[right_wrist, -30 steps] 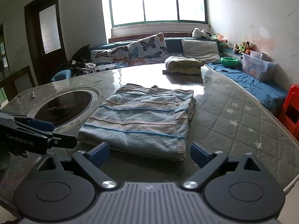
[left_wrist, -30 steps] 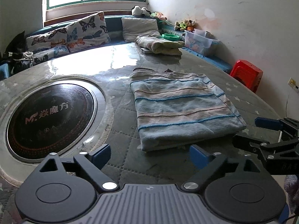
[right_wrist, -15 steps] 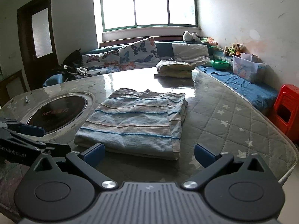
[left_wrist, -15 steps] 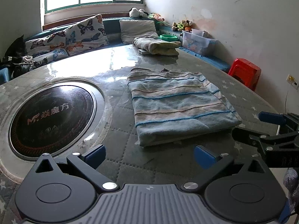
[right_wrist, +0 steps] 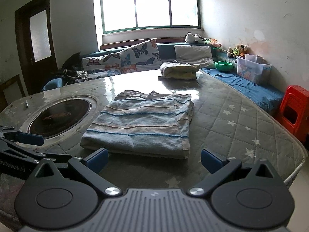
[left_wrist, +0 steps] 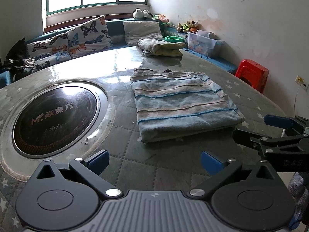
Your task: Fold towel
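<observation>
A blue and beige striped towel lies folded into a flat rectangle on the quilted table cover; the right wrist view shows the towel straight ahead. My left gripper hovers open above the cover, short of the towel's near edge, nothing between its fingers. My right gripper is open too, just short of the towel's near edge and empty. In the left wrist view the right gripper shows at the right edge, beside the towel's near right corner.
A round black hotplate is set into the table left of the towel. Another folded cloth lies at the table's far side. A cushioned bench, a plastic box and a red stool surround the table.
Both grippers have drawn back and risen a little from the towel, which now sits farther ahead. The towel itself has not moved; both stay open.
</observation>
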### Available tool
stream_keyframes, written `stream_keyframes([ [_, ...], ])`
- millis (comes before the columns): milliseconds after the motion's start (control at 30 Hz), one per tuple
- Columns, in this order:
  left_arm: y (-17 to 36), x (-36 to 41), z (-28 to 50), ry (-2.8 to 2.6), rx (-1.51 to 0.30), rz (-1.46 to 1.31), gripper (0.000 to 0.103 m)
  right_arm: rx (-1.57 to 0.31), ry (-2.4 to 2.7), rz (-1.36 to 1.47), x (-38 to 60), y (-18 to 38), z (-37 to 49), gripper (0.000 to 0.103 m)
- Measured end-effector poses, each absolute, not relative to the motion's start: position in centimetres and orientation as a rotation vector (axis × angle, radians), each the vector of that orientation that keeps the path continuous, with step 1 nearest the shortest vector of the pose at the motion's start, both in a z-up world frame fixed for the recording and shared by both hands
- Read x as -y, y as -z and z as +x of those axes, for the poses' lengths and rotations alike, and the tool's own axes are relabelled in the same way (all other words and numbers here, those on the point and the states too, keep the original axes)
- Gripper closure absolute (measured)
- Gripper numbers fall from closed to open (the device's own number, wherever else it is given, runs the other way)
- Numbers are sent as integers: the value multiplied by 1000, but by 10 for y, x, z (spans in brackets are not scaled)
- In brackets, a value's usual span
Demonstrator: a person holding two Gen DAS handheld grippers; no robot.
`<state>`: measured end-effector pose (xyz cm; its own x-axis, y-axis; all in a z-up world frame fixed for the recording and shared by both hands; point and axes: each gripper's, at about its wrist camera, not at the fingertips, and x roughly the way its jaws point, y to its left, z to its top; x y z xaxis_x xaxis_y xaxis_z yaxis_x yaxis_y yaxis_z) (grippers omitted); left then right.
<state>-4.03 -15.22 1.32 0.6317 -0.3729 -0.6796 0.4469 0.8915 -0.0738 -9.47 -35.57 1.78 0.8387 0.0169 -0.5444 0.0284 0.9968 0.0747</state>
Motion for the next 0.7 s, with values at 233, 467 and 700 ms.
stream_keyframes([
  [233,-13,152,-48,473,-745,108,0,-570,10,84,352,-18,-101,0],
  [467,-13,152,-54,480,-740,106,0,-568,15,82,350,-17,-105,0],
  [700,-14,152,-58,482,-735,105,0,-564,19,82,349,-17,-107,0],
])
